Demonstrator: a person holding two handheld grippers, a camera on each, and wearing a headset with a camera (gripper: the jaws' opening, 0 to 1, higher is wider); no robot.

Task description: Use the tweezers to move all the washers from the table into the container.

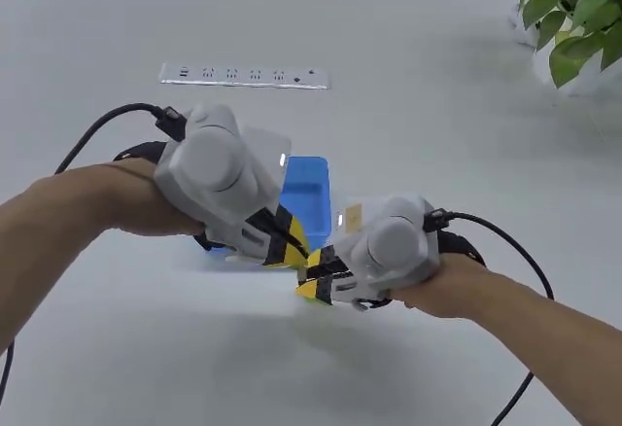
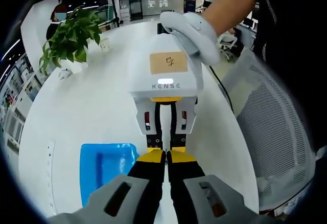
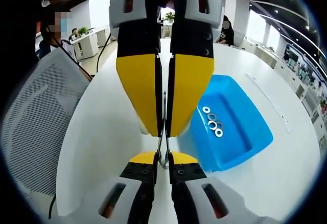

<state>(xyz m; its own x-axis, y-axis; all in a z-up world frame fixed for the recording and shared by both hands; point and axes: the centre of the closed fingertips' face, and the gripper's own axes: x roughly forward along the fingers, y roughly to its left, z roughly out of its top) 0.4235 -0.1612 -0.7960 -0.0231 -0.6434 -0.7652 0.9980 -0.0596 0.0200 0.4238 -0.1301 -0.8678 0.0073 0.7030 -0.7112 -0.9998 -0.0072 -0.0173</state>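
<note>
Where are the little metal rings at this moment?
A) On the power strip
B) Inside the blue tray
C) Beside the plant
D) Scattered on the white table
B: in the right gripper view the washers lie clustered on the floor of the blue container.

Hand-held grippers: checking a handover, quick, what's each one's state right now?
Left hand-held gripper: closed on the tweezers.
Right hand-held gripper: closed on the same tweezers.
</note>
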